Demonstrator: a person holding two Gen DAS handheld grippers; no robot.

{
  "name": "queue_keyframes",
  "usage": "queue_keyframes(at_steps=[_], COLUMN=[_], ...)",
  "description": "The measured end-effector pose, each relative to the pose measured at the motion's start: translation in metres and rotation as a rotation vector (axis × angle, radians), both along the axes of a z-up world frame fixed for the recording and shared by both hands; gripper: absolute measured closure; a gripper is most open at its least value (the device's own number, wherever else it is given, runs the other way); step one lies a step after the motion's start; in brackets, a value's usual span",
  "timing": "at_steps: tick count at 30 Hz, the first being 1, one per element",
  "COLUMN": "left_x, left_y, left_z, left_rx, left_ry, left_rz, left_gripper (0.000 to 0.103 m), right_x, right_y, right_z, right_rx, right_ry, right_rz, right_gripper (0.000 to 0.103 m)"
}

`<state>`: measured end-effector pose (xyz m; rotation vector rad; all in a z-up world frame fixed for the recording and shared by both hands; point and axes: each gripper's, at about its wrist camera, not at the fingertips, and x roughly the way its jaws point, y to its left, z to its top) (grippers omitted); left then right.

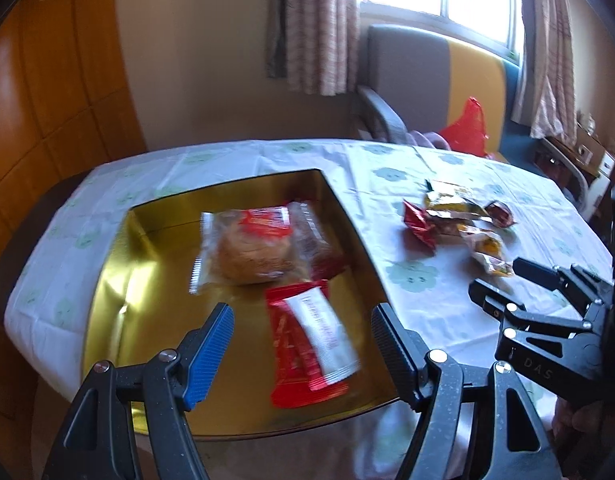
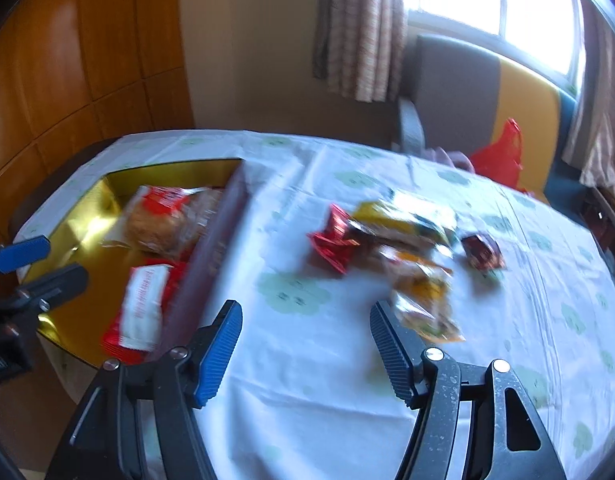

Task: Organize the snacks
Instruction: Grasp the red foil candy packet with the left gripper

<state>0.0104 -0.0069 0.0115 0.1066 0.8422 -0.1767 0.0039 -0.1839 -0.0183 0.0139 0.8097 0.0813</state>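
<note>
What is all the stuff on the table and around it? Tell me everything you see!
gold tin box: one, shiny gold inside, left part of the table
bread packet: one, clear wrapper with red label, inside the box
dark snack packet: one, reddish-brown, inside the box beside the bread
red-and-white packet: one, inside the box, near side
loose snacks: a small pile, red, yellow and dark wrappers, on the cloth right of the box
tablecloth: one, white with green flowers
chair: one, grey and yellow, behind the table
red plastic bag: one, on the chair
curtains: checked, by the window
left tongs: open, over the box
right tongs: open, over the cloth
</note>
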Motion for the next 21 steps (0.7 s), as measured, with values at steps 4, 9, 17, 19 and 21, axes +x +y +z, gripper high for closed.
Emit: queue_keyframes(at_steps=[4,9,17,19,21], left_x=[0.012,0.035,0.082,0.096,0.113], left_y=[-0.019,-0.051,-0.111,-0.125,-0.137], left_z=[0.004,0.007,-0.009,-0.02,-0.034], left_rx=[-0.023,-0.049,0.024,0.053,0.055], left_ry=[0.027,0.078,0.158,0.188,0.228], left_rz=[-0.073,-0.174,-0.265,-0.281,-0.273], left_gripper=[0.031,0.04,0.058,0.058,0.058], right_x=[-0.007,-0.019,-0.026,-0.025,-0.025], right_y=[-0.034,-0.082,-0.123,-0.128,-0.131], right_z=[-0.015,-0.033,-0.046,-0.047,-0.048], right_rx=[0.0,0.017,0.048,0.051,0.058], right_ry=[0.039,0.094,0.113,0.111,0.112], right_rz=[-0.081,-0.212,-0.307,-0.314,-0.316], right_gripper=[0.035,0.035,0.035,0.035,0.034])
